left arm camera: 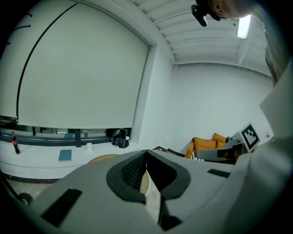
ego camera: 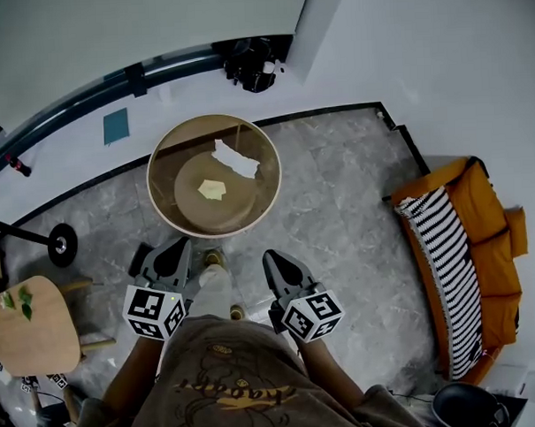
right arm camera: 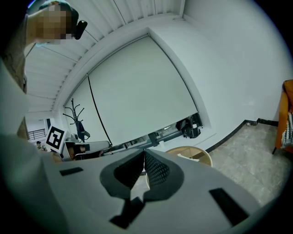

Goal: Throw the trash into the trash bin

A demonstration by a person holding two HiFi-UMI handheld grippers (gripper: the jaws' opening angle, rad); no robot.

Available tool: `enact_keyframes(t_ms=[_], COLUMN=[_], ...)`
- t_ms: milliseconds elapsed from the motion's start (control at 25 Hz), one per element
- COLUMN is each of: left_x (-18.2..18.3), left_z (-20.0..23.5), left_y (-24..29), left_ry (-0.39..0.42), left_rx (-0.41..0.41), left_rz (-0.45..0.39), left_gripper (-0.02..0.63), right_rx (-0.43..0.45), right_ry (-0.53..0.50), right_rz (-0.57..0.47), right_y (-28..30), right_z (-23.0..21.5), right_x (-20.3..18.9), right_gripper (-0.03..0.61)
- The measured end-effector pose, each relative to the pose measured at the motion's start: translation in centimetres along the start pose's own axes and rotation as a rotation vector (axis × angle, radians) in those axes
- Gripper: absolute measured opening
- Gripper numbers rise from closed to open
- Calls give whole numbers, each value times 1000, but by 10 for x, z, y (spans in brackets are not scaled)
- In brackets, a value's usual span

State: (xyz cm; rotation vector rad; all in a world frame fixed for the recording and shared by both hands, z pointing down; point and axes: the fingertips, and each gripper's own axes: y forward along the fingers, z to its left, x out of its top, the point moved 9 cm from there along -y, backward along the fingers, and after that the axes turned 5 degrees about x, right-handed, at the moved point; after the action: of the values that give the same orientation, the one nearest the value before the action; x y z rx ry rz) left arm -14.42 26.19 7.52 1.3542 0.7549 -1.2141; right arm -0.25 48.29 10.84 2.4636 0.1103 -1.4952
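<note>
On the round tan tabletop (ego camera: 153,188), crumpled white paper (ego camera: 236,158) looks light and soft; pinch a raised fold. Left hand-held gripper (ego camera: 176,255) and right hand-held gripper (ego camera: 277,263): closed, empty.

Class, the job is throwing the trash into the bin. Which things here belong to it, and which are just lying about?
Job: white crumpled paper and yellow scrap on the round table; left claw and right claw, both shut; dark round container, possibly the bin.
Lying about: orange sofa, striped cushion, small wooden table, teal square pad.
</note>
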Motion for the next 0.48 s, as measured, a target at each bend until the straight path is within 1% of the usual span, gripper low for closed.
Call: enact_keyframes(t_ms=[280,480], left_x=[17,36], left_z=[36,62], left_y=[44,78], left_ry=[-15,-34], left_rx=[5,4], left_rz=[3,-1], left_gripper=[18,18], right_rx=[4,15], right_ry=[-9,-28], right_rz=[29,54], right_y=[55,97], right_z=[-21,-33], right_x=[23,47], right_gripper=[18,18])
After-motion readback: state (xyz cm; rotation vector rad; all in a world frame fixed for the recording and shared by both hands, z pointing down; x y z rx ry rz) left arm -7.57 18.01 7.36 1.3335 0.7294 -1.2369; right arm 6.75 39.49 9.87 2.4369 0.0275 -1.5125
